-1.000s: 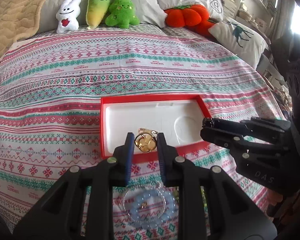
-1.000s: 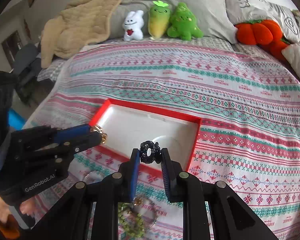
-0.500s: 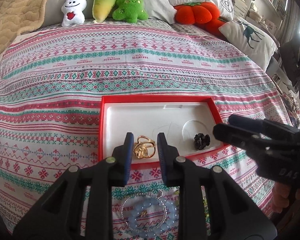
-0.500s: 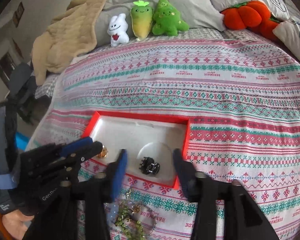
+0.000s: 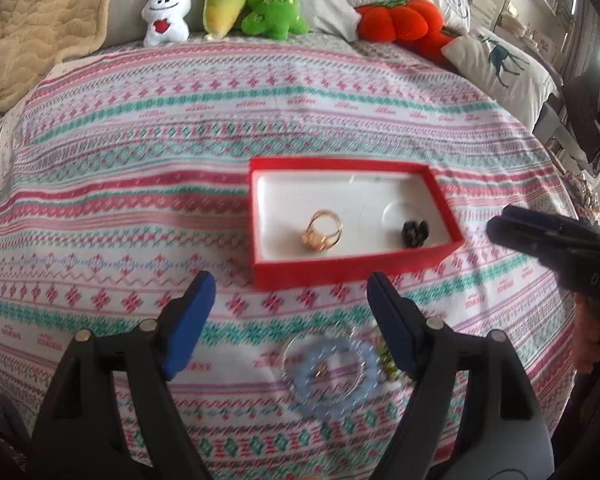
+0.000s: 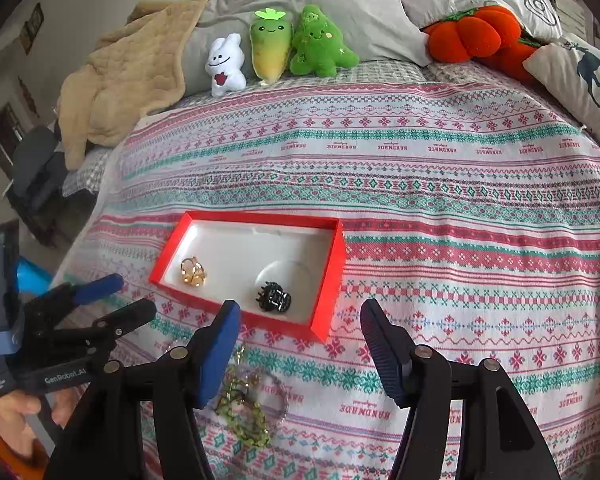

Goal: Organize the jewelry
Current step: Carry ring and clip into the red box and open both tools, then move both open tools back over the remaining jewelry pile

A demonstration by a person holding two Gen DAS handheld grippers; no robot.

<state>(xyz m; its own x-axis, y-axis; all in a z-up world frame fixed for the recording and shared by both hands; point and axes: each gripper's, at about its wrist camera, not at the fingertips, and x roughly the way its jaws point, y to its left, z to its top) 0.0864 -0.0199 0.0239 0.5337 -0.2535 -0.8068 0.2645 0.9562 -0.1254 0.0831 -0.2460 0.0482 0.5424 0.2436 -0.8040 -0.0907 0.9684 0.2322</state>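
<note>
Both hand-held grippers, left (image 5: pixel 288 312) and right (image 6: pixel 300 340), hung released; lower-frame tangled beaded bracelets (image 6: pixel 248 408) risked snagging together when lifted toward the red cardboard box (image 6: pixel 328 280).

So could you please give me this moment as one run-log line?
left gripper: open, empty | right gripper: open, empty | box: gold ring, black clip | bracelets: on bedspread

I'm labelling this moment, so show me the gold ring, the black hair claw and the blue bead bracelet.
gold ring (image 5: pixel 323 231): left wrist view, on its band.
black hair claw (image 6: pixel 273 298): right wrist view, on its body.
blue bead bracelet (image 5: pixel 370 380): left wrist view, on its right-hand beads.
</note>
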